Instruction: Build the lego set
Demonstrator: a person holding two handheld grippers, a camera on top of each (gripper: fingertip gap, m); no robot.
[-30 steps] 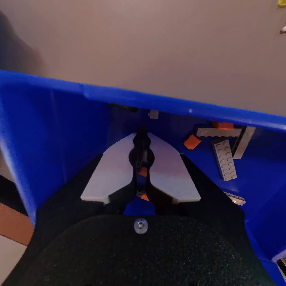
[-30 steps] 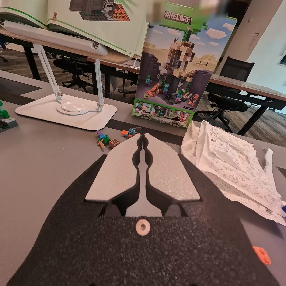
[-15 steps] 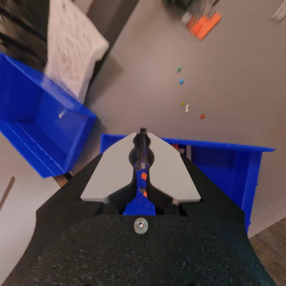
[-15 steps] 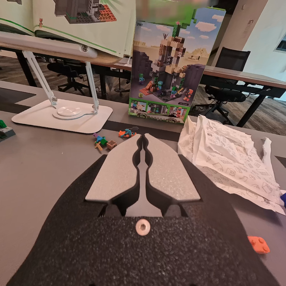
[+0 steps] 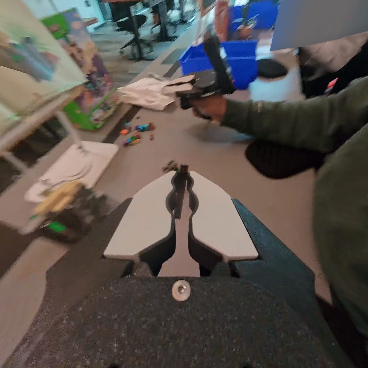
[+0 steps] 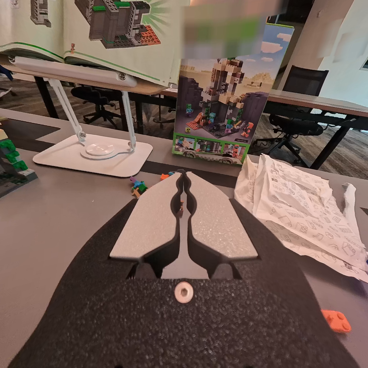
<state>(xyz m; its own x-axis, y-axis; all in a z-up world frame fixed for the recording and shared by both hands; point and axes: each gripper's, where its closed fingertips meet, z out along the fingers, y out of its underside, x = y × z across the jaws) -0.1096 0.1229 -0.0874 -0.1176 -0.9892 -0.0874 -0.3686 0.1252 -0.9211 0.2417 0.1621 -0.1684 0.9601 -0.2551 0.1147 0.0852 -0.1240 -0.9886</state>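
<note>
Black slim lego bar [image 5: 180,191] pinched upright in left gripper [image 5: 181,175]; right gripper [image 6: 183,175] nearly closed, empty, orange flat lego plate [image 6: 336,323] lower right beside it.

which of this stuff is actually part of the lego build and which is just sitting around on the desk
Part of the build:
- dark thin piece clamped in the left gripper
- partly built model
- open instruction booklet on its white stand
- loose minifigures
- orange plate

Just lying about:
- set box
- crumpled paper bag
- blue bin
</note>
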